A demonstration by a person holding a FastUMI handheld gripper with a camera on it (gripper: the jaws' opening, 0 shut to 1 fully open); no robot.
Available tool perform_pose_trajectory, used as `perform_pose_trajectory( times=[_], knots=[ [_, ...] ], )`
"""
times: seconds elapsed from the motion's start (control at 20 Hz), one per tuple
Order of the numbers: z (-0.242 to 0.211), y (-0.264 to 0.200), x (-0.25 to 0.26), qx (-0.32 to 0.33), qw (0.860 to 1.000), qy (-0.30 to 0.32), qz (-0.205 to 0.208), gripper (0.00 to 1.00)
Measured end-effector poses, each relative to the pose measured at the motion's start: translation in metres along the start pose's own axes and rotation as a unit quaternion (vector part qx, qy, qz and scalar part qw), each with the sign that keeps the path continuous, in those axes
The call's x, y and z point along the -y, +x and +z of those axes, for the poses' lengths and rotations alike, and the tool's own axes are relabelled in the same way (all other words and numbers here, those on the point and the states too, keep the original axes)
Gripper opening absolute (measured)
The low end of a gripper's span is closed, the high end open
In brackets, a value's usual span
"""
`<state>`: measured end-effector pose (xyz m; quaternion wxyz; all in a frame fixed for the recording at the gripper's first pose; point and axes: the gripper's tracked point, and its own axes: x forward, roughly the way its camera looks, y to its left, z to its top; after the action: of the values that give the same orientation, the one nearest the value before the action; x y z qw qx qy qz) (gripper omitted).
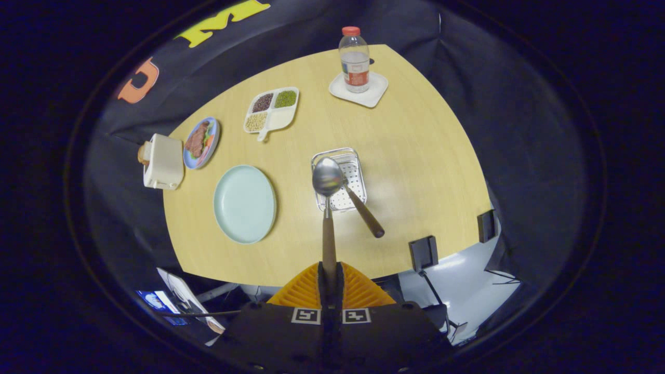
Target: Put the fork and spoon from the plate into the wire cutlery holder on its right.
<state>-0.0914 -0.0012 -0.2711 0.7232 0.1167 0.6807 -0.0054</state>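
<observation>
My gripper [330, 275] is shut on the brown handle of the spoon [327, 179], high above the table. The spoon points straight ahead, and its metal bowl hangs over the near left corner of the wire cutlery holder [358, 161]. The fork [363, 210] stands tilted in the holder, its brown handle sticking out toward me and to the right; its tines are hidden behind the spoon's bowl. The pale green plate [244, 203] lies bare to the left of the holder.
On the wooden table [415, 156] beyond the holder are a divided dish of beans [271, 110], a blue plate with food [201, 142], a white toaster [162, 161] and a water bottle [355, 59] on a white coaster. Two dark clamps [423, 252] grip the near right table edge.
</observation>
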Motion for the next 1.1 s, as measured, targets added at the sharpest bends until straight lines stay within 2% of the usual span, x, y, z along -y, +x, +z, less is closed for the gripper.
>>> perform_pose_trajectory(
  times=[0.35, 0.65, 0.75, 0.8, 0.85, 0.9, 1.05, 1.1],
  knots=[
    [0.009, 0.03, 0.002, -0.045, 0.999, 0.006, -0.007, 0.0],
    [0.021, 0.045, 0.001, -0.053, 0.998, 0.016, -0.009, 0.01],
    [0.024, 0.045, -0.002, -0.05, 0.999, 0.017, -0.005, 0.09],
    [0.025, 0.046, -0.005, -0.046, 0.999, 0.016, -0.002, 0.09],
    [0.026, 0.042, -0.005, -0.043, 0.999, 0.014, -0.002, 0.12],
    [0.027, 0.041, -0.007, -0.038, 0.999, 0.013, 0.001, 0.26],
    [0.028, 0.033, -0.011, -0.015, 1.0, 0.005, 0.007, 0.46],
    [0.031, 0.03, -0.012, -0.001, 1.0, 0.002, 0.007, 0.64]
  ],
)
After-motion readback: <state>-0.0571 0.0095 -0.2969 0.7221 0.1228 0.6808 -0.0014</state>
